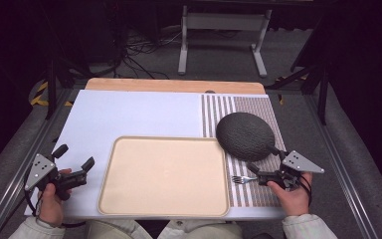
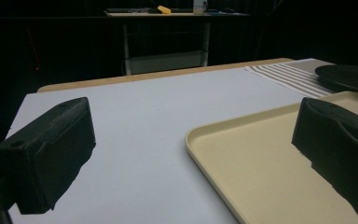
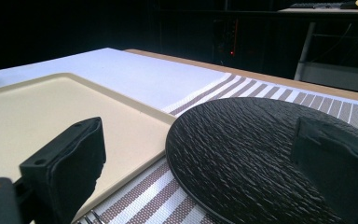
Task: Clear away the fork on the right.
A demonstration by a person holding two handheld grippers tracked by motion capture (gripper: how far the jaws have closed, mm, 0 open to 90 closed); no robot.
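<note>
Left gripper (image 1: 75,160): your jaws stand wide apart, holding nothing, over the white table (image 1: 129,114) just left of the tray.
Right gripper (image 1: 266,162): yours gapes too, empty, near the plate's near edge.
Tray (image 1: 163,175): beige, bare, in front of you.
Plate (image 1: 244,135): dark, textured, on the striped mat (image 1: 238,107).
Fork (image 1: 243,179): on the mat, beside your right gripper.
Writing: no label or brand is readable.
</note>
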